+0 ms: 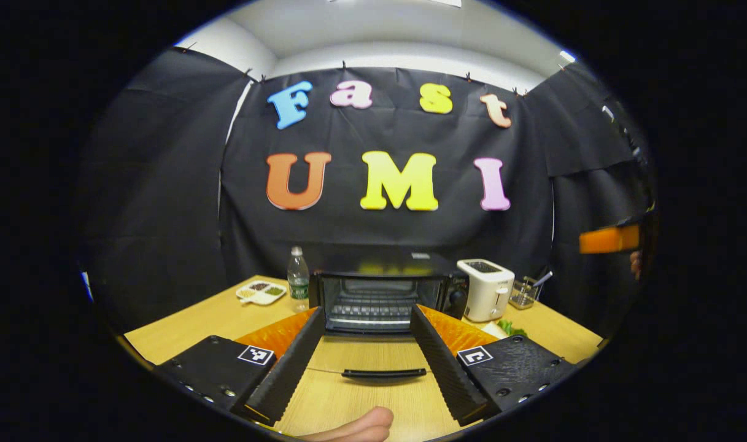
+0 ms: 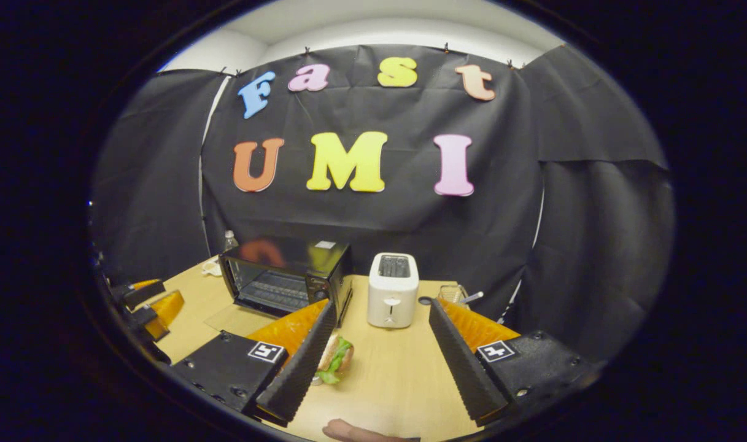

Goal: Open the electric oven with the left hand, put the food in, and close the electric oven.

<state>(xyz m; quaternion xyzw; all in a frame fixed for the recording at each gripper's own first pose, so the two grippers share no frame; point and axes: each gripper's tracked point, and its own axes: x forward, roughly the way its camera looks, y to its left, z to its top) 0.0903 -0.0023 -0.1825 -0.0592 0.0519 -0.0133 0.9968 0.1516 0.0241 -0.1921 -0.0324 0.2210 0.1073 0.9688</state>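
Observation:
The black electric oven [image 1: 379, 293] stands at the middle of the table with its glass door folded down flat. The door's black handle [image 1: 383, 372] lies between the spread fingers of my left gripper [image 1: 366, 313], which is open and holds nothing. The food, a sandwich with lettuce [image 2: 335, 359], rests on the table just inside the left finger of my right gripper [image 2: 382, 304], which is open too. In the right gripper view the oven [image 2: 287, 276] sits to the left, its rack bare, and the left gripper [image 2: 149, 304] hovers in front of it. A bit of the sandwich [image 1: 507, 328] peeks out right of the oven.
A white toaster [image 2: 393, 288] stands right of the oven, and a small glass holder with a utensil [image 2: 454, 294] is behind it. A water bottle [image 1: 298, 283] and a divided dish [image 1: 261, 292] sit left of the oven. The right gripper [image 1: 611, 239] hangs at the far right.

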